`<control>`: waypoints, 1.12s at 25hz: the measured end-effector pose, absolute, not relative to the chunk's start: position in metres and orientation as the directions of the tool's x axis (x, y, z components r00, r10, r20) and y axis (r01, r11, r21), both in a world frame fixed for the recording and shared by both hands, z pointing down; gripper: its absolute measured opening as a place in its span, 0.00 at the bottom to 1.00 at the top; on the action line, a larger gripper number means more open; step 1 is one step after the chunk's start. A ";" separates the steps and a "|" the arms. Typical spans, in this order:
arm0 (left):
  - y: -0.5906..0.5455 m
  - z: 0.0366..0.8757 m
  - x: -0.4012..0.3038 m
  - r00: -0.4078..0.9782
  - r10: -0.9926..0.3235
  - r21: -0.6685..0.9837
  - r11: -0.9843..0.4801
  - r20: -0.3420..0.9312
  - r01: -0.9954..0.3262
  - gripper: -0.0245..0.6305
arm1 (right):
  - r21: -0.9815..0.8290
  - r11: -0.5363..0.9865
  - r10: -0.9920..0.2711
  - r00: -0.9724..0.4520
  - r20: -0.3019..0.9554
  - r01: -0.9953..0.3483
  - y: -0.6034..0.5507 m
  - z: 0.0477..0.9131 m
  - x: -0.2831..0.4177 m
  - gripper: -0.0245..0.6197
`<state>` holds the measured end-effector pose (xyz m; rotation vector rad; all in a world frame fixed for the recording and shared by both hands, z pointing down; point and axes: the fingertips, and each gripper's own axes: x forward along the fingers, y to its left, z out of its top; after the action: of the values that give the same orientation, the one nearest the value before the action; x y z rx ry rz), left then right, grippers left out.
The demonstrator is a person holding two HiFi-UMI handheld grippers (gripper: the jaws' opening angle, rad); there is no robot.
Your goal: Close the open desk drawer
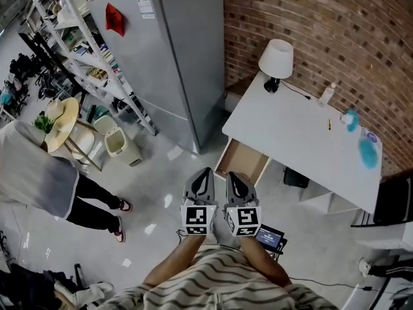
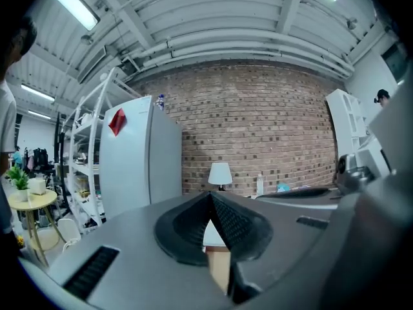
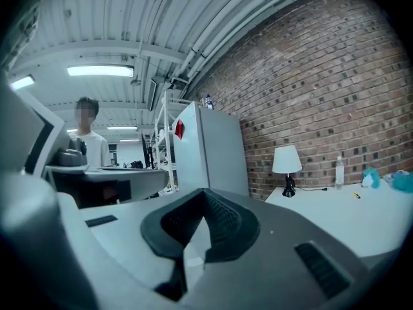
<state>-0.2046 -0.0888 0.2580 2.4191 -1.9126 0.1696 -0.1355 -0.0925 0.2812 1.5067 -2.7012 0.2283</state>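
Note:
A white desk (image 1: 303,141) stands against the brick wall, and its wooden drawer (image 1: 242,160) is pulled out at the desk's near left end. My two grippers are held side by side over the floor, short of the drawer and pointing toward it. The left gripper (image 1: 201,181) has its jaws together with nothing held. The right gripper (image 1: 237,185) is likewise shut and empty. In the left gripper view the pads meet at the tip of the gripper (image 2: 210,199), and the drawer's tan front (image 2: 220,270) shows below them. The right gripper (image 3: 205,192) points past the desk top (image 3: 342,212).
A table lamp (image 1: 275,60), a bottle (image 1: 328,93) and blue items (image 1: 369,152) sit on the desk. A grey fridge (image 1: 168,57) and a shelf rack (image 1: 84,50) stand to the left. A person (image 1: 39,179) stands at far left; waste bins (image 1: 119,141) are nearby. A small screen (image 1: 269,237) lies on the floor.

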 end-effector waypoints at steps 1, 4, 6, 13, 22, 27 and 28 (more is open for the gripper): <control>-0.095 0.260 -0.210 0.238 -0.963 -0.026 -0.243 0.123 -0.970 0.05 | -0.116 0.505 -0.849 -0.516 0.110 -0.856 -0.099 0.283 -0.140 0.05; -0.112 0.265 -0.224 0.271 -0.953 -0.020 -0.276 0.136 -0.961 0.05 | -0.125 0.464 -0.870 -0.478 0.123 -0.877 -0.115 0.287 -0.151 0.05; -0.122 0.268 -0.231 0.293 -0.946 -0.015 -0.298 0.140 -0.954 0.05 | -0.125 0.438 -0.882 -0.453 0.130 -0.890 -0.123 0.290 -0.156 0.05; -0.144 0.285 -0.243 0.349 -0.923 0.010 -0.352 0.160 -0.936 0.05 | -0.127 0.369 -0.908 -0.387 0.161 -0.921 -0.143 0.304 -0.166 0.05; -0.152 0.331 -0.236 0.365 -0.902 0.051 -0.364 0.229 -0.930 0.05 | -0.274 0.316 -0.910 -0.372 0.182 -0.908 -0.159 0.353 -0.159 0.05; -0.162 0.359 -0.225 0.353 -0.897 0.060 -0.350 0.266 -0.935 0.05 | -0.366 0.294 -0.916 -0.370 0.155 -0.883 -0.167 0.387 -0.145 0.05; -0.164 0.364 -0.222 0.351 -0.896 0.060 -0.348 0.270 -0.935 0.05 | -0.377 0.289 -0.918 -0.366 0.151 -0.880 -0.169 0.393 -0.142 0.05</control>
<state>-0.2223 -0.1644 0.3637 2.4073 -1.6574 0.2810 -0.1417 -0.1692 0.3935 1.8181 -2.5964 0.6542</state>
